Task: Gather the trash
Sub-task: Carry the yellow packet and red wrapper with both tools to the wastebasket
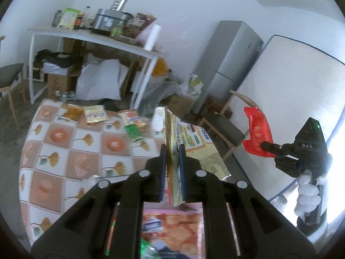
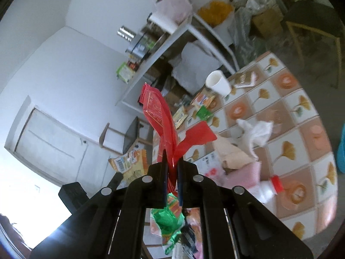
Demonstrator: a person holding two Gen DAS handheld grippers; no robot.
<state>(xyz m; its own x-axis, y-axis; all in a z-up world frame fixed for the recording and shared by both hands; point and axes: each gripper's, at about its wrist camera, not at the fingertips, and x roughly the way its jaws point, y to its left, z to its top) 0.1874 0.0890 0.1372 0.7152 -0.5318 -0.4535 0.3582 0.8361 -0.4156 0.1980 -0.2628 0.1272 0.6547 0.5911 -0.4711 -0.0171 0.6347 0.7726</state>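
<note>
The table (image 1: 64, 151) with its tiled ginkgo-pattern cloth fills the left of my left view, and most of the trash lies on it: flat snack packets along the far edge, among them an orange packet (image 1: 74, 112) and a green-ended wrapper (image 1: 133, 129), and in my right view a white paper cup (image 2: 218, 83) on its side, a crumpled tissue (image 2: 256, 133) nearer, and a small bottle with a red cap (image 2: 270, 186) nearest. My left gripper (image 1: 172, 157) holds its jaws narrow on a yellow printed packet (image 1: 194, 149), pinched along one edge and lifted clear of the table, off its right side. My right gripper (image 2: 172, 166) is likewise closed, on a red wrapper (image 2: 159, 116) that stands up from the jaws and flops at its tip, above the table's near left part. Both wrappers look feather-light, thin and slick, limp rather than stiff, so I judge an edge pinch well inside the seam holds best; a corner grip could slip out. Beneath both grippers I glimpse more bright wrappers (image 2: 170, 218), perhaps a collecting pile, though I cannot tell what holds them.
</note>
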